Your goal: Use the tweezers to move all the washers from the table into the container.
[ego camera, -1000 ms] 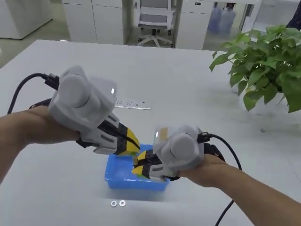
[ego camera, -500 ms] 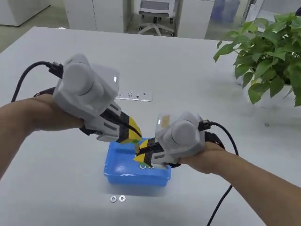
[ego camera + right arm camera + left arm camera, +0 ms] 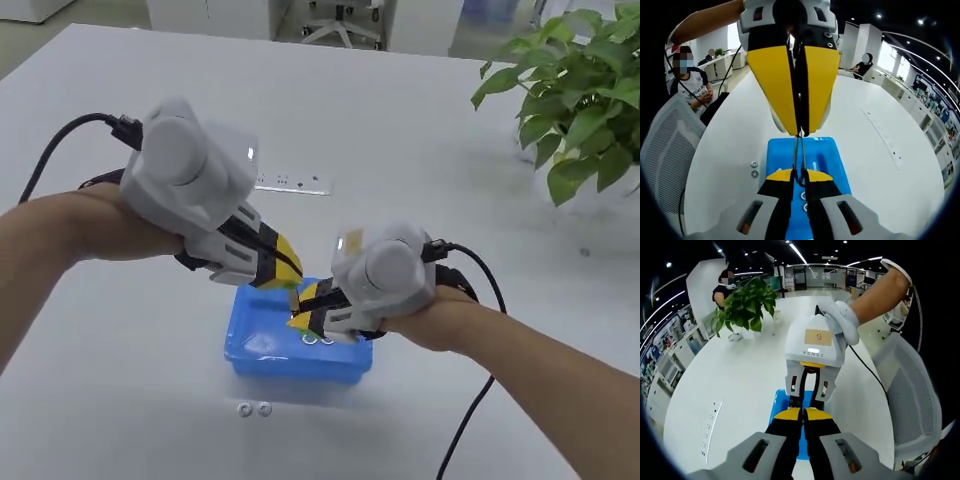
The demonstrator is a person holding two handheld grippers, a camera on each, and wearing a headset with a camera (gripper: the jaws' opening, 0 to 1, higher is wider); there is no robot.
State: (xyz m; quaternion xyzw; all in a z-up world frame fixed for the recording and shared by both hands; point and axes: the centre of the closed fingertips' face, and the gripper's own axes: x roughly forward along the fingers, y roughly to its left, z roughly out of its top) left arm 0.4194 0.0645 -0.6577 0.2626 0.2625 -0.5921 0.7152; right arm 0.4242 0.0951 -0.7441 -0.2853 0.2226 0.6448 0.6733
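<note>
Washers (image 3: 264, 408) (image 3: 754, 164) are seen on the table (image 3: 120, 400), two of them side by side, just beside the outer wall of the container (image 3: 290, 368) (image 3: 822, 150). Two more washers (image 3: 312, 340) (image 3: 803, 195) are seen inside the blue container, close together on its floor, below the jaws of the right gripper (image 3: 303, 318) (image 3: 799, 175).

The tweezers (image 3: 797, 150) are stretched as a thin metal line over the container between the two grippers. In the right gripper view their upper end is clamped between the yellow jaws of the left gripper (image 3: 292, 272) (image 3: 800, 131), which are pressed together around them. Their lower end is pinched between the right gripper's own yellow-tipped jaws, which are drawn nearly closed. In the left gripper view that gripper's jaws are shown closed tip to tip, and the right gripper is met head-on just beyond them. Both grippers are held over the container, nose to nose. Whether a washer is caught in the tweezers cannot be told.

A power strip (image 3: 295, 184) (image 3: 882, 132) is set into the table beyond the grippers. A potted plant (image 3: 580, 80) (image 3: 745, 302) is placed at the table's far right. Black cables (image 3: 55, 150) are trailed from both grippers.
</note>
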